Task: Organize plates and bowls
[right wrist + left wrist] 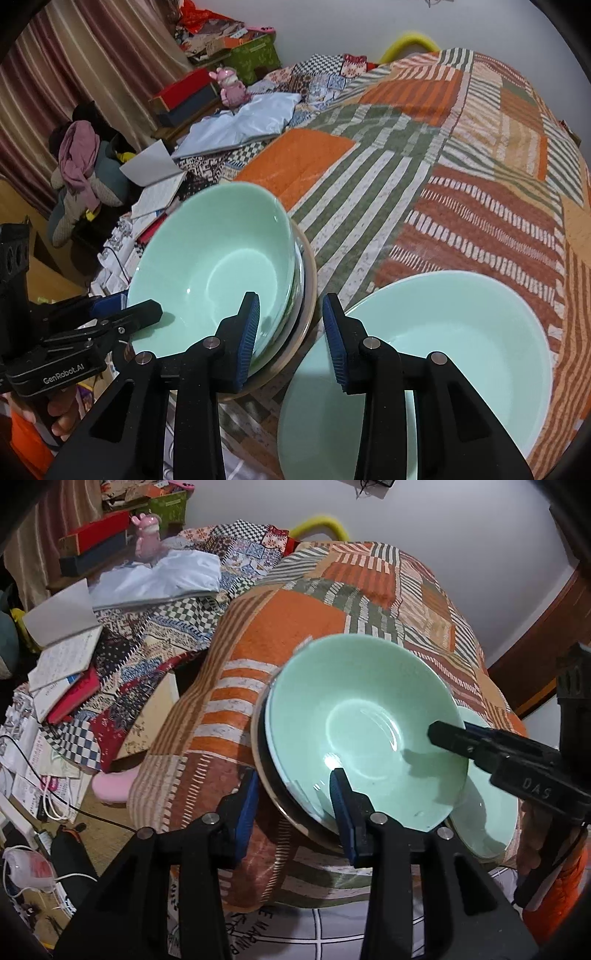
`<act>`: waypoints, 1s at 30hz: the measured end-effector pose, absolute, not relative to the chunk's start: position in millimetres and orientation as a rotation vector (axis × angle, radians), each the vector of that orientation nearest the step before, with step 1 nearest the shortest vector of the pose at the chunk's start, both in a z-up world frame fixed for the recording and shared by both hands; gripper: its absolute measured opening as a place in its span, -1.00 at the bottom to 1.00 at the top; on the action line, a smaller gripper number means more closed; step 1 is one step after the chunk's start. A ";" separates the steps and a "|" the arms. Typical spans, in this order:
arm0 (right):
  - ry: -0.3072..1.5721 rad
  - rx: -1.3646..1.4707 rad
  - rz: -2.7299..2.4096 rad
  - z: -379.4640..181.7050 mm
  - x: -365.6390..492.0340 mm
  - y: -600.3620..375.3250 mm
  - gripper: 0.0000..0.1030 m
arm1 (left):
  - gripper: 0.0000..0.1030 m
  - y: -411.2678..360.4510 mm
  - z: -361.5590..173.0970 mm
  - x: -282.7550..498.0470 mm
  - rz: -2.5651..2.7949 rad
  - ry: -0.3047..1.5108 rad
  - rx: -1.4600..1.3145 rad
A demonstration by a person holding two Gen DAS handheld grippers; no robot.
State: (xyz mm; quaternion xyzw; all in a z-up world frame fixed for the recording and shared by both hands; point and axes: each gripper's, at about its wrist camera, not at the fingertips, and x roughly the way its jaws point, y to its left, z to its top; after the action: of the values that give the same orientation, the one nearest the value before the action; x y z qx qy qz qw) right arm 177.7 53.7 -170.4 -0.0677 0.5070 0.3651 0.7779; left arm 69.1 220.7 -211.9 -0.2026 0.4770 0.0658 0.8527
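The left hand-held gripper (293,797) has its jaws apart on either side of the near rim of the green bowl (364,725), and the pads do not squeeze it. The right hand-held gripper (290,328) is let go too, with one finger (248,325) just inside that bowl's rim. The bowl sits in a stack on a plate (308,295) on the bed (480,155). The stacking step looks done. A second green bowl (454,354) lies just beside it. Next, I think, a gripper must pinch its rim and lift it onto the stack.

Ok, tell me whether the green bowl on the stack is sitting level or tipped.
Tipped. The green bowl leans inside the stack, its rim higher on one side.
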 end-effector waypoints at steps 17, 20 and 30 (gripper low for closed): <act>1.150 -0.158 0.786 -187.5 178.3 68.7 -0.36 | -0.19 223.9 -225.6 78.8 0.124 1.009 -0.470; 1.146 -0.164 0.777 -185.9 177.9 69.5 -0.37 | -0.20 223.7 -224.7 78.7 0.130 1.010 -0.469; 1.144 -0.124 0.777 -177.8 178.6 65.8 -0.39 | -0.20 218.1 -217.9 78.5 0.177 1.020 -0.444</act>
State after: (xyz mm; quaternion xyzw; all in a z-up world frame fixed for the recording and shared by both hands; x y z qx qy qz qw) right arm 178.6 65.8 -177.8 -0.0571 0.5273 0.3582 0.7684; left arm 78.5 218.1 -217.9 -0.2104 0.4837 0.0840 0.8454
